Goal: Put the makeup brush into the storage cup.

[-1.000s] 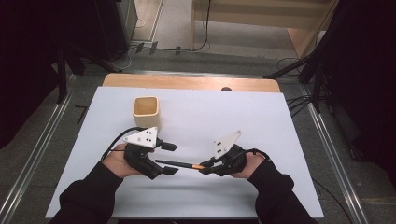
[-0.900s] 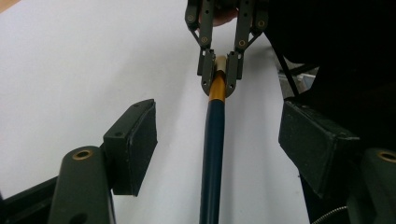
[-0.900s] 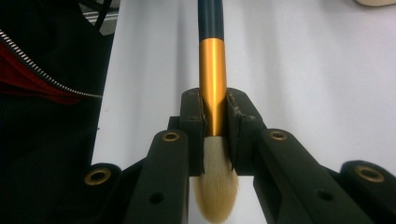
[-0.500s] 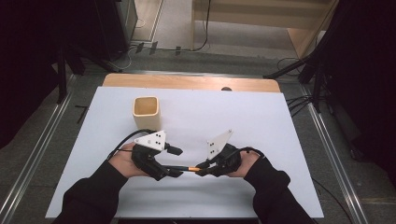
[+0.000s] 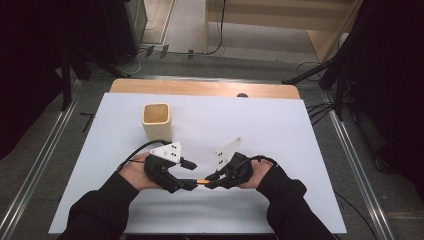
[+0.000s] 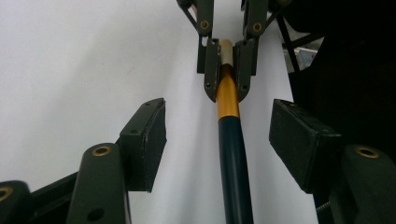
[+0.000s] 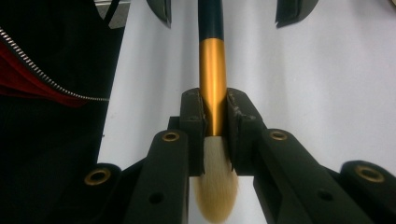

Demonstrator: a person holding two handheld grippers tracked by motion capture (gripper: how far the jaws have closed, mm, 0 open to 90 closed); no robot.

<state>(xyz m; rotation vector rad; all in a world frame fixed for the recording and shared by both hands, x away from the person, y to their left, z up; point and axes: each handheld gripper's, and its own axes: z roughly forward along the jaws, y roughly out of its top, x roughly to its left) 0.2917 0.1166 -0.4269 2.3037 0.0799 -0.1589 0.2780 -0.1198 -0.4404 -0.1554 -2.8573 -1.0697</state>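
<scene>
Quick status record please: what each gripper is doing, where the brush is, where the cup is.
held item: makeup brush, dark handle, gold ferrule, pale bristles
right gripper: shut on the brush at the ferrule, bristles behind its jaws
left gripper: jaws have just been closing, either side of the dark handle, pads not touching it
brush pose: level above the table, between the two grippers
cup: upright, beyond the left gripper, apart from both

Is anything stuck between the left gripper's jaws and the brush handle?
Nothing visible. The brush handle runs between the left gripper jaws with bare gaps on both sides, as those jaws have just been closing. The right gripper clamps the gold collar.
</scene>
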